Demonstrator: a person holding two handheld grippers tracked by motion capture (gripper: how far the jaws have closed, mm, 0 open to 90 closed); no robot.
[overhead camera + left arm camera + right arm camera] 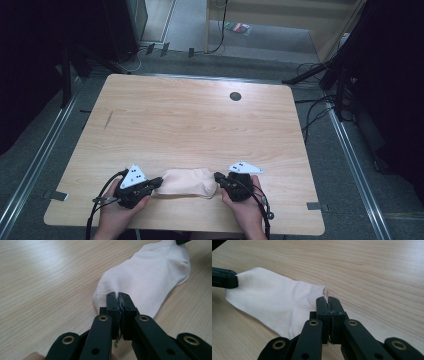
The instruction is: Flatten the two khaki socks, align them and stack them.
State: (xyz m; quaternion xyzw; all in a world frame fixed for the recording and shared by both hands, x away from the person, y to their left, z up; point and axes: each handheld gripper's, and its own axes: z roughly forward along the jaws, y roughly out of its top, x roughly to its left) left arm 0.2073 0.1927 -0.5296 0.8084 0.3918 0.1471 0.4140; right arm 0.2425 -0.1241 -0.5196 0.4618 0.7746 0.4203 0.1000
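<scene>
White sock (186,182) flat on table (190,120); left gripper (156,182), right gripper (218,178) pinching opposite ends

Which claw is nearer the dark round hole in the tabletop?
The right claw: the hole lies almost straight beyond it. The left claw, at the sock's other end, sits farther off.

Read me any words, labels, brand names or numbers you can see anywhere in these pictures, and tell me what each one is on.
None can be read.
White cotton sock: no print or logo shows.
Light wooden table: bare grain, no label.
Grey three-cornered plates on the left hand-held gripper and right hand-held gripper: small dark dots, not characters.
Small coloured packet on the floor beyond the table: too small and blurred to read.
</scene>
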